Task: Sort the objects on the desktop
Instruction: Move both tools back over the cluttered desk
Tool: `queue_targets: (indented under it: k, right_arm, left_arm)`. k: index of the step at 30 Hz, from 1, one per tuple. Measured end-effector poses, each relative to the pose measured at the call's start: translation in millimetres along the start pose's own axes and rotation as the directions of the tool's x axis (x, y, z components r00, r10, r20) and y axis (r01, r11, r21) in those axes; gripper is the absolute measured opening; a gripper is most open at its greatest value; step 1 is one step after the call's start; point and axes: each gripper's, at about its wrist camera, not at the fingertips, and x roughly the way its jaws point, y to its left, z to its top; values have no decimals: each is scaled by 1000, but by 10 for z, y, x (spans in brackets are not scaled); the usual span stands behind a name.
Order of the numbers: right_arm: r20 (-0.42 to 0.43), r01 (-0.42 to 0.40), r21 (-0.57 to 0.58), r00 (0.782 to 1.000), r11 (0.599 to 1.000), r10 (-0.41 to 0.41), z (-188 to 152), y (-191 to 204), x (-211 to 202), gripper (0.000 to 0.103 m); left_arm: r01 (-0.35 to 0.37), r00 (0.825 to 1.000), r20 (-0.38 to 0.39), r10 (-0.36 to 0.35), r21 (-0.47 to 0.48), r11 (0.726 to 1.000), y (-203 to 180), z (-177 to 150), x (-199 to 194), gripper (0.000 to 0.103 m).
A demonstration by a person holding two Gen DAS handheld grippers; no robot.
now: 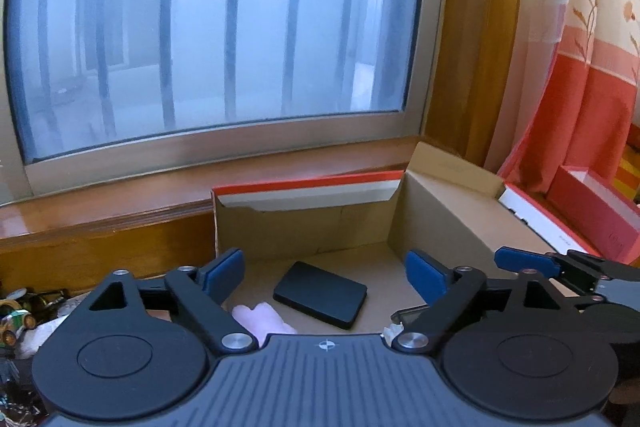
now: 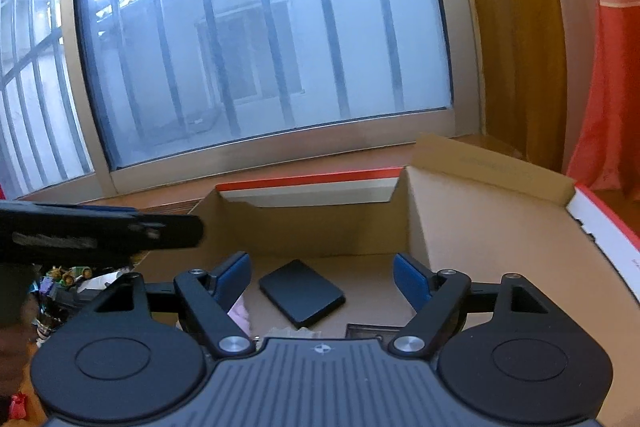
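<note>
Both grippers are hovering side by side over the open cardboard box [image 1: 440,211]: left gripper [image 1: 324,277] and right gripper [image 2: 322,277] both with fingers spread, nothing between them. A flat black case [image 1: 320,294] is lying loose on the box floor beside a pink soft item [image 1: 262,317]; drop-off looks finished. Next move is likely lifting clear of the box walls toward the clutter [image 1: 18,315] on the bench at left.

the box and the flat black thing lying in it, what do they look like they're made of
The box: plain corrugated cardboard, matte brown inside, judging by its folded flaps and a torn edge on the back wall; the outer face looks printed red and white.
The flat black thing: probably hard plastic with a matte, slightly satin finish, going by its rounded corners and soft, even sheen. It could be a coated case; the pictures leave that open.
</note>
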Motion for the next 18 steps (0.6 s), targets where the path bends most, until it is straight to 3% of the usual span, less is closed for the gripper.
queue_targets:
  k: [8, 18]
  right_arm:
    - [15, -3, -32, 1000, 999, 4, 10, 65, -26, 88]
    - [26, -33, -55, 999, 998, 34, -15, 302, -140, 91]
  left_arm:
    - [-51, 999, 17, 51, -26, 998, 81, -31, -273, 99]
    - [-159, 987, 10, 161, -90, 983, 447, -239, -630, 103]
